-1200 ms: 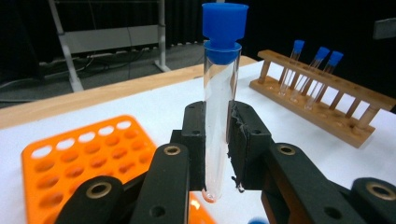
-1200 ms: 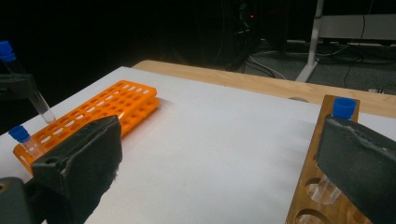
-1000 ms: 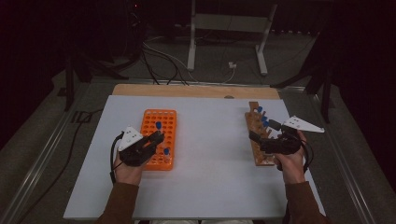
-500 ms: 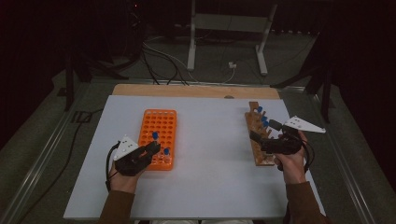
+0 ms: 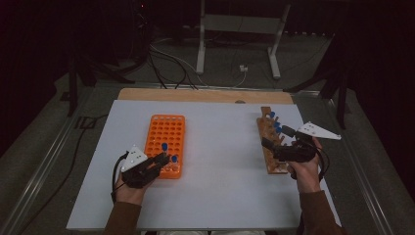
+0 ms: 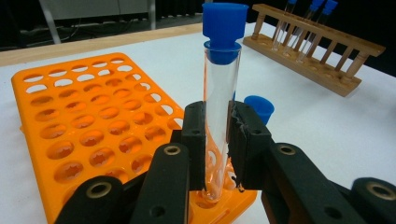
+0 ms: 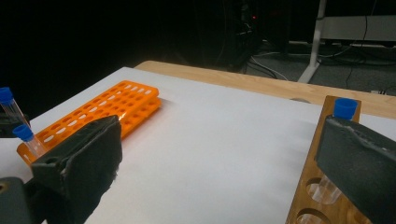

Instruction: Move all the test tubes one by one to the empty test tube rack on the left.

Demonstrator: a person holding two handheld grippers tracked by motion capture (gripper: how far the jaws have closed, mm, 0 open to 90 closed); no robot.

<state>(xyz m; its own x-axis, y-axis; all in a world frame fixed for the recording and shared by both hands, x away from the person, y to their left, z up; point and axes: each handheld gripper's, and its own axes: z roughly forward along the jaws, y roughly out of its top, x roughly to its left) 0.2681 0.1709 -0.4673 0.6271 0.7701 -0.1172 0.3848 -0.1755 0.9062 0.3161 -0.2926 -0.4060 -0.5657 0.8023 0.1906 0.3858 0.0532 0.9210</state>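
— Clear glass with a blue cap: one test tube [image 6: 221, 88] is clamped upright between the jaws of the left gripper [image 6: 219, 140], its foot set into a hole at the near corner of the orange rack [image 6: 88, 126]. How many tubes are counted at that rack?

— Two are seen in the high view: the gripped one and a second capped tube [image 5: 173, 159] just beside it in the same rack. One orange rack is laid on the white tabletop [image 5: 220, 186].

— And across from it?

— One wooden rack [image 5: 272, 147] is placed to the right, well apart, with three blue-capped tubes [image 5: 275, 124] counted in it. The right gripper [image 5: 286, 147] is held over it, jaws spread wide, nothing gripped.
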